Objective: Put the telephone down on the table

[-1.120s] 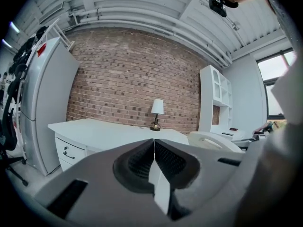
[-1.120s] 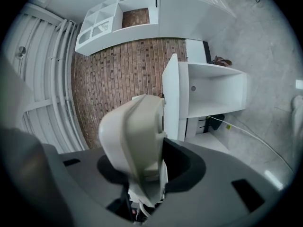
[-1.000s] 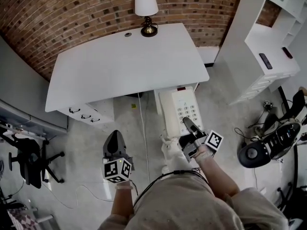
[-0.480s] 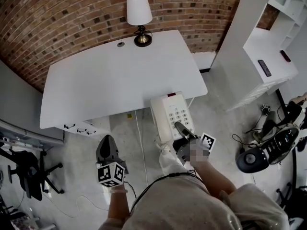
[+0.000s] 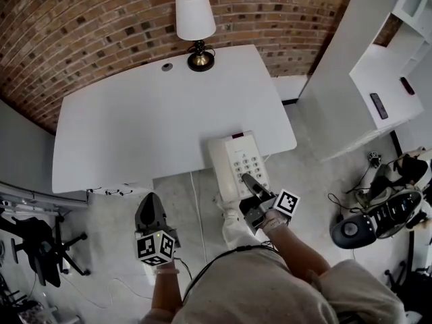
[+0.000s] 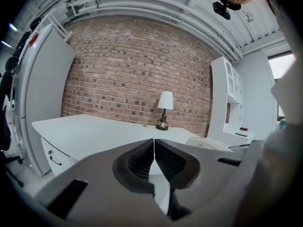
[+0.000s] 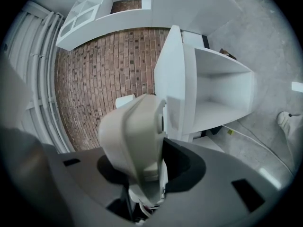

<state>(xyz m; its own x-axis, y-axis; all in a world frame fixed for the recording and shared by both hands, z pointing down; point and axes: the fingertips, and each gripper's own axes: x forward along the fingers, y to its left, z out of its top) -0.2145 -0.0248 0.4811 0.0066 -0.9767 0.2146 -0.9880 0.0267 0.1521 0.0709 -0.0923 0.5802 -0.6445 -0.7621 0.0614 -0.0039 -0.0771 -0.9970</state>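
Right gripper point(image 5: 251, 184) is clamped on the near end of the cream push-button telephone point(image 5: 236, 159), centre frame, straddling the white rectangular table's point(image 5: 155, 120) near right edge. Left gripper point(image 5: 152, 211), lower left, is closed and empty. Let go here and the overhanging telephone could tip floorward.

Smooth cream plastic telephone point(image 5: 234, 156), matt white table point(image 5: 148, 127), rough brick wall point(image 5: 88, 25)

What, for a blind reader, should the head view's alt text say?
The right hand-held gripper holds a white telephone over a white table's near edge. The left hand-held gripper hangs over the floor; a lamp stands at the far edge.
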